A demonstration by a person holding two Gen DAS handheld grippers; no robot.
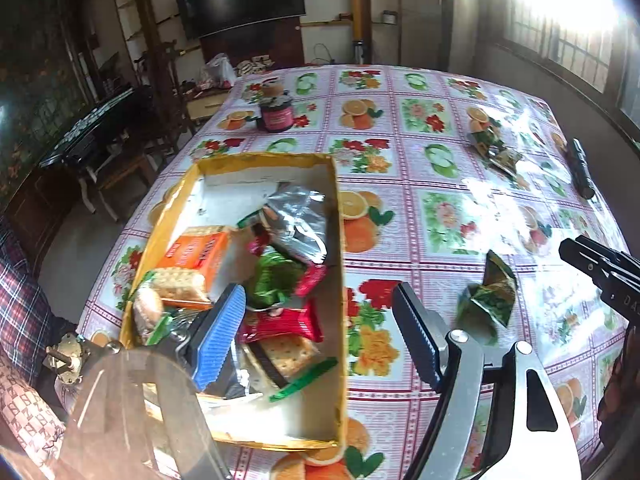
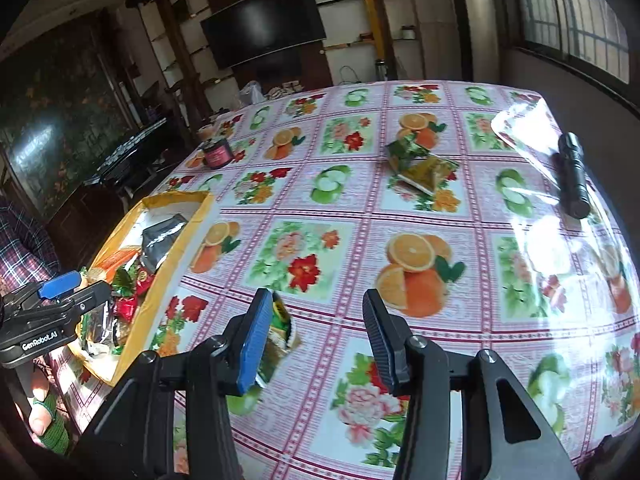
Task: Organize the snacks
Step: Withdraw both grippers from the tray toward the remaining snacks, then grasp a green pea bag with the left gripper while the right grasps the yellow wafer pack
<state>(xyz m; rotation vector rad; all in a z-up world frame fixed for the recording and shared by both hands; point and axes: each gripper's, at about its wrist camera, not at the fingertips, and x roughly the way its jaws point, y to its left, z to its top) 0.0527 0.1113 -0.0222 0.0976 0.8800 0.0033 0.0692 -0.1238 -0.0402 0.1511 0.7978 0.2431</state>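
Gathering is the step we judge in hand: our right tool (image 2: 316, 336) gapes wide and empty near the green foil snack packet (image 2: 280, 340) just right of the yellow cardboard box (image 2: 168, 280), needing descent and closure, while our left tool (image 1: 316, 336) hangs wide over that box.

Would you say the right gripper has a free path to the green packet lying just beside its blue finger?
Probably yes: the right gripper is open, and the green packet lies on the tablecloth just outside the yellow box, with nothing between them.

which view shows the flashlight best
The right wrist view: the black flashlight lies whole and sharp on the tablecloth at the far right. The left wrist view shows it smaller, near the glare.
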